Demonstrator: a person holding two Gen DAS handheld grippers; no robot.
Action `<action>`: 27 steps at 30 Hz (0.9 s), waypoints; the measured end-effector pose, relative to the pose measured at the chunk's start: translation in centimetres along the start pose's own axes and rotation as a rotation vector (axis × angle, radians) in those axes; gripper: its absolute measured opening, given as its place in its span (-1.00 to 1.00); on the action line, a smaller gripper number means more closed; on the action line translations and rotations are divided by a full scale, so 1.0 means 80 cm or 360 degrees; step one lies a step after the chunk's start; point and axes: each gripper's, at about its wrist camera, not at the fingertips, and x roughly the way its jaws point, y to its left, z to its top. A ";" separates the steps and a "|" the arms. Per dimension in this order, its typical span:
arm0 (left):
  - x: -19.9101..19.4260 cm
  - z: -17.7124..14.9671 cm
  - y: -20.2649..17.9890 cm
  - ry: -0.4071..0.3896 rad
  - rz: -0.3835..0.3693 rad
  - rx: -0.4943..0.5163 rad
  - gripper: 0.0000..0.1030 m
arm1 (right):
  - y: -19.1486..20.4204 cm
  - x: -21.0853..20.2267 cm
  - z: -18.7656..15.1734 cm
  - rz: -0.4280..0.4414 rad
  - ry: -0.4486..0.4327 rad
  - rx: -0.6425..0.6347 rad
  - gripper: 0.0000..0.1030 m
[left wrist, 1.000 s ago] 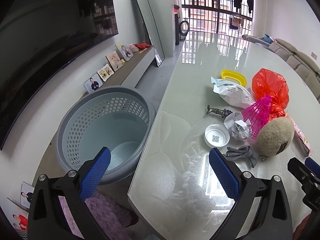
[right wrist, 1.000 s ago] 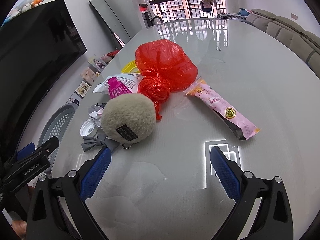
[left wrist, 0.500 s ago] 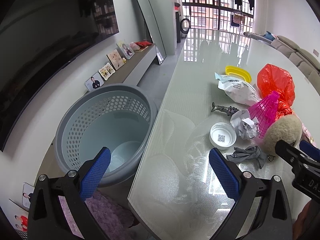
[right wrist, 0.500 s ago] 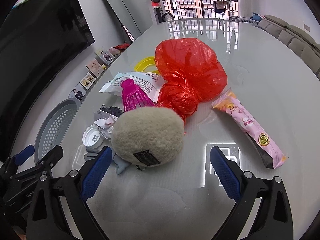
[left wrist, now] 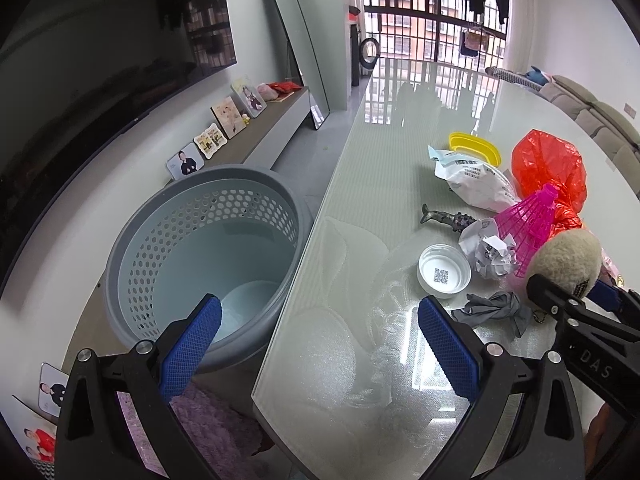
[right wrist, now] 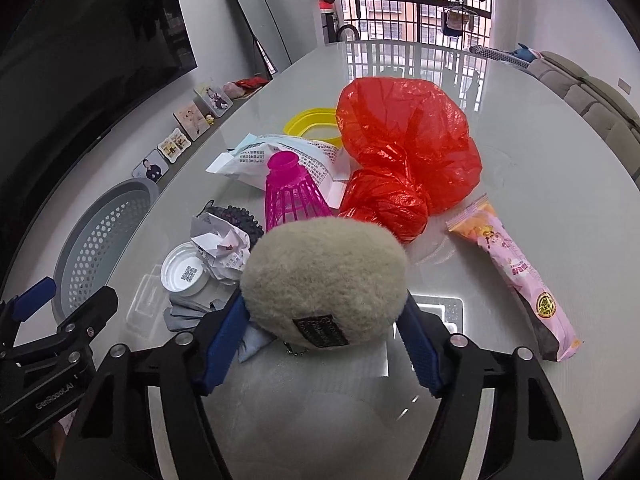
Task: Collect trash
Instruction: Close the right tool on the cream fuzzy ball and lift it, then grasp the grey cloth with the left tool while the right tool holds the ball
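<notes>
A fluffy beige pouch (right wrist: 324,264) with a black label lies on the glass table (right wrist: 540,128) among the trash. My right gripper (right wrist: 322,308) is closing, with the pouch between its jaws and a blue pad against each side of it. The left wrist view shows that same gripper (left wrist: 568,286) at the pouch (left wrist: 568,260). My left gripper (left wrist: 320,308) is open and holds nothing. It hangs over the table's left edge beside the grey perforated basket (left wrist: 132,248).
Around the pouch lie a red plastic bag (right wrist: 404,136), a pink snack wrapper (right wrist: 516,272), a pink mesh cone (right wrist: 292,192), crumpled paper (right wrist: 220,248), a white lid (right wrist: 184,274), a grey rag (left wrist: 492,308), a white packet (right wrist: 280,156) and a yellow lid (right wrist: 312,120).
My right gripper has moved forward and left onto the pouch, and its jaws have narrowed around it. The left gripper has stayed in place.
</notes>
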 end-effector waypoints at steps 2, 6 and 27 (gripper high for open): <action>-0.001 -0.001 -0.001 -0.0003 -0.0004 0.0004 0.88 | 0.000 -0.004 0.000 0.0011 -0.0015 -0.0003 0.26; -0.002 -0.002 -0.006 -0.0003 -0.0033 0.0022 0.88 | -0.008 -0.013 -0.003 0.0027 -0.0044 0.0034 0.23; 0.010 -0.013 -0.101 0.0106 -0.0280 0.0166 0.88 | -0.085 -0.083 -0.065 0.0016 -0.0158 0.0246 0.23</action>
